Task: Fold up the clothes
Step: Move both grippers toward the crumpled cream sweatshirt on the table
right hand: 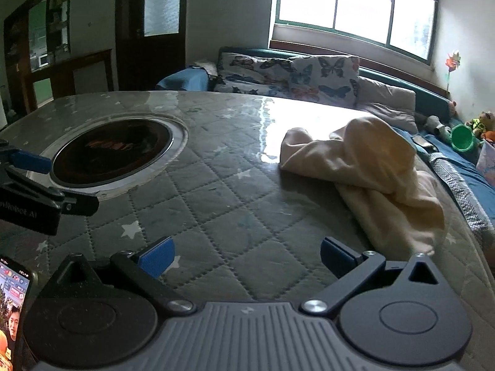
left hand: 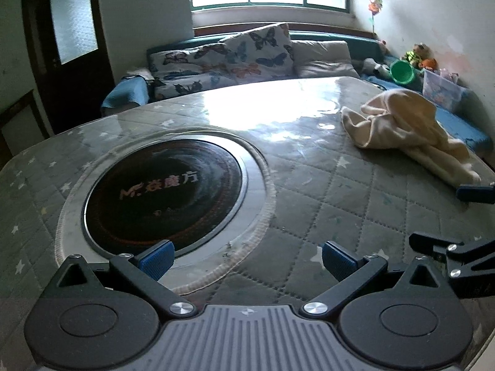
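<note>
A crumpled cream garment (left hand: 408,130) lies in a heap at the table's right side; it also shows in the right wrist view (right hand: 368,173). My left gripper (left hand: 246,259) is open and empty, low over the quilted table cover, well left of the garment. My right gripper (right hand: 246,258) is open and empty, just short of the garment's near end. The right gripper's blue finger (left hand: 475,192) shows at the right edge of the left wrist view. The left gripper's finger (right hand: 29,159) shows at the left edge of the right wrist view.
A round black cooktop (left hand: 164,191) is set into the table (left hand: 324,191), left of centre (right hand: 111,151). A sofa with butterfly cushions (left hand: 235,55) runs behind the table. A green cup (left hand: 402,72) and toys sit at the far right. A phone (right hand: 12,315) shows at bottom left.
</note>
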The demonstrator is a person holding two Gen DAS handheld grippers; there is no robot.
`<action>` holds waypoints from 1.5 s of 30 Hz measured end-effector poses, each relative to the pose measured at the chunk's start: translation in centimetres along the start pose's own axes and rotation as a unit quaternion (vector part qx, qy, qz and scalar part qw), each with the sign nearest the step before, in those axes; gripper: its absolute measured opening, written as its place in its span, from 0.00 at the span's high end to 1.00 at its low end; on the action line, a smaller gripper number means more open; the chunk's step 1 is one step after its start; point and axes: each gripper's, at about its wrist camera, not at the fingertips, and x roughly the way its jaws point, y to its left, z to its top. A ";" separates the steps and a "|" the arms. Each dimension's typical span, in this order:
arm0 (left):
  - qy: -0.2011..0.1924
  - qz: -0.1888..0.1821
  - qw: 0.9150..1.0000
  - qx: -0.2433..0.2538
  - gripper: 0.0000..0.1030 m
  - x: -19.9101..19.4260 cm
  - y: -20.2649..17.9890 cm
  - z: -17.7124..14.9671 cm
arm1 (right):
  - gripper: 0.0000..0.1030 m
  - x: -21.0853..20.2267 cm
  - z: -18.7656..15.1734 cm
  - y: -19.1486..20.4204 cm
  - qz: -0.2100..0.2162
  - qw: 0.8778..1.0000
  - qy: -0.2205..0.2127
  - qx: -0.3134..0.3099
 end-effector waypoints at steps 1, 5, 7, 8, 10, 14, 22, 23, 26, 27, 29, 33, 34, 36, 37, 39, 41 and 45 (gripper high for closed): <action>0.002 -0.001 1.000 0.002 0.00 0.1 -0.1 0.1 | 0.02 -0.1 0.0 -0.1 0.000 1.000 0.000 0.002; 0.007 -0.006 1.000 0.010 0.00 0.5 -0.6 0.6 | 0.03 -0.3 0.1 -0.6 0.002 1.000 0.000 0.008; 0.007 -0.007 1.000 0.013 0.00 0.6 -0.9 0.9 | 0.04 -0.4 0.2 -0.9 0.001 1.000 0.001 0.009; 0.007 -0.007 1.000 0.015 0.00 0.6 -1.1 1.0 | 0.04 -0.4 0.3 -1.1 0.000 1.000 0.001 0.008; 0.009 -0.009 1.000 0.017 0.00 0.8 -1.4 1.3 | 0.05 -0.4 0.4 -1.6 -0.002 1.000 0.002 0.008; 0.013 -0.013 1.000 0.021 0.00 1.3 -1.9 2.1 | 0.07 -0.2 0.8 -2.8 -0.003 1.000 0.004 0.013; 0.021 -0.021 0.999 0.027 0.00 2.0 -2.9 3.7 | 0.11 0.3 2.0 -5.1 -0.013 1.000 0.005 0.022; 0.021 -0.022 0.999 0.028 0.00 2.1 -3.1 3.9 | 0.11 0.3 2.2 -5.3 -0.013 1.000 0.005 0.024; 0.023 -0.027 0.999 0.032 0.00 2.3 -3.6 4.5 | 0.11 0.5 2.4 -5.9 -0.018 0.999 0.004 0.029; 0.025 -0.029 0.999 0.034 0.00 2.4 -3.8 4.7 | 0.11 0.5 2.4 -6.1 -0.020 0.999 0.005 0.030; 0.027 -0.032 0.998 0.038 0.00 2.5 -4.3 5.0 | 0.11 0.6 2.3 -6.4 -0.022 0.999 0.007 0.031; 0.031 -0.041 0.998 0.046 0.00 2.7 -5.2 5.3 | 0.12 0.7 2.0 -7.0 -0.029 0.999 0.015 0.034; 0.032 -0.044 0.997 0.047 0.00 2.7 -5.4 5.4 | 0.12 0.7 1.9 -7.1 -0.031 0.999 0.016 0.035; 0.034 -0.049 0.997 0.048 0.00 2.8 -5.9 5.6 | 0.12 0.6 1.7 -7.6 -0.034 0.999 0.016 0.039; 0.034 -0.051 0.997 0.050 0.00 2.8 -6.2 5.7 | 0.12 0.6 1.7 -7.8 -0.035 0.998 0.016 0.041; 0.034 -0.054 0.996 0.055 0.00 2.8 -6.6 5.8 | 0.12 0.6 1.5 -8.2 -0.038 0.998 0.017 0.046; 0.034 -0.058 0.996 0.058 0.00 2.8 -7.0 6.0 | 0.12 0.6 1.4 -8.5 -0.041 0.998 0.019 0.050; 0.035 -0.063 0.995 0.064 0.00 2.9 -7.7 6.5 | 0.13 0.7 1.3 -9.1 -0.043 0.997 0.022 0.056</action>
